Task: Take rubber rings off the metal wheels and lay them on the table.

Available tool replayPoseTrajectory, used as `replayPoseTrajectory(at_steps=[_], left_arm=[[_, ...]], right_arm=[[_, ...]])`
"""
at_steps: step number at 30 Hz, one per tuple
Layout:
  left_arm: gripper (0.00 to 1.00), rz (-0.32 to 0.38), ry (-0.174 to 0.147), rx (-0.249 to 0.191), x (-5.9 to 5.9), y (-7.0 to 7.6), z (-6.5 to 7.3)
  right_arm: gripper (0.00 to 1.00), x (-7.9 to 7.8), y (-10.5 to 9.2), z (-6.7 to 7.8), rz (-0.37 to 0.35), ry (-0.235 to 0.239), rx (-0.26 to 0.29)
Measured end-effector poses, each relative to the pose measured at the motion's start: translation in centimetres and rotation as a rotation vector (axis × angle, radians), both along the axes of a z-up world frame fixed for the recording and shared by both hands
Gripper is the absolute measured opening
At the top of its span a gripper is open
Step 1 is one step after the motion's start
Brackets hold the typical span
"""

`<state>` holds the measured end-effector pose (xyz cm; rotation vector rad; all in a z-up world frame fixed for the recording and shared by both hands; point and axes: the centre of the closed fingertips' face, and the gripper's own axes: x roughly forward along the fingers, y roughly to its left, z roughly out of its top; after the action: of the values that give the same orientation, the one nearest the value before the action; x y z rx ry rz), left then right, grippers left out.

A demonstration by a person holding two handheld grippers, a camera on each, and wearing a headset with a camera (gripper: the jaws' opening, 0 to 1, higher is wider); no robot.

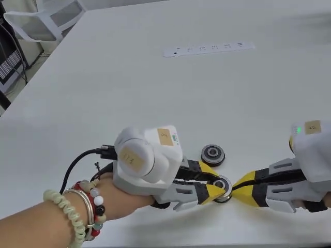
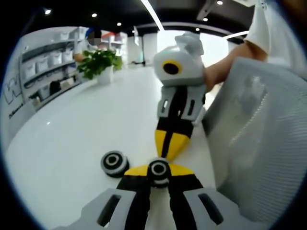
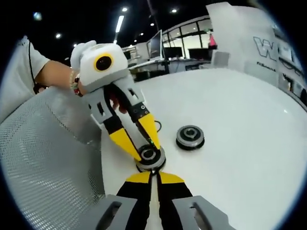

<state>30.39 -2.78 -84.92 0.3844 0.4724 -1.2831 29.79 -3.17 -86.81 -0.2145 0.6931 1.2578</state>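
On table (image 1: pixel 129 88): left tongs (image 2: pixel 158 170) clamp wheel (image 1: pixel 222 185); right tongs (image 3: pixel 152 175) closed, tips touching it; stickers (image 1: pixel 165 136) illegible.

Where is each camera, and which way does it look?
Head view: on the person's head, looking down at the table; left gripper, right gripper and a braceleted wrist show.
Left gripper view: on the left gripper, looking along its jaws, shut on a wheel, toward the right gripper.
Right gripper view: on the right gripper, facing back at the left gripper and that wrist.
All share the held wheel and a loose wheel.
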Motion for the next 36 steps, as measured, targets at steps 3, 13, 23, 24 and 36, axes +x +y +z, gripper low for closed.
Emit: replayPoseTrajectory(at_steps=[3, 13, 23, 24, 36], left_arm=[[0.14, -0.001, -0.002, -0.005, 0.0, 0.0, 0.0], [0.14, 0.007, -0.002, -0.02, 0.1, 0.0, 0.0], [0.14, 0.008, -0.003, -0.03, 0.1, 0.0, 0.0], [0.14, 0.008, -0.004, -0.03, 0.1, 0.0, 0.0], [0.14, 0.008, -0.006, -0.031, 0.1, 0.0, 0.0]], right_arm=[[0.0, 0.0, 0.1, 0.1, -0.013, 0.037, -0.001], [0.0, 0.3, -0.1, 0.1, -0.158, 0.234, 0.102], [0.0, 0.1, -0.1, 0.3, -0.206, 0.299, 0.14], [0.0, 0.1, -0.1, 0.3, -0.209, 0.305, 0.145], [0.0, 0.7, -0.3, 1.5, -0.28, 0.374, 0.237]])
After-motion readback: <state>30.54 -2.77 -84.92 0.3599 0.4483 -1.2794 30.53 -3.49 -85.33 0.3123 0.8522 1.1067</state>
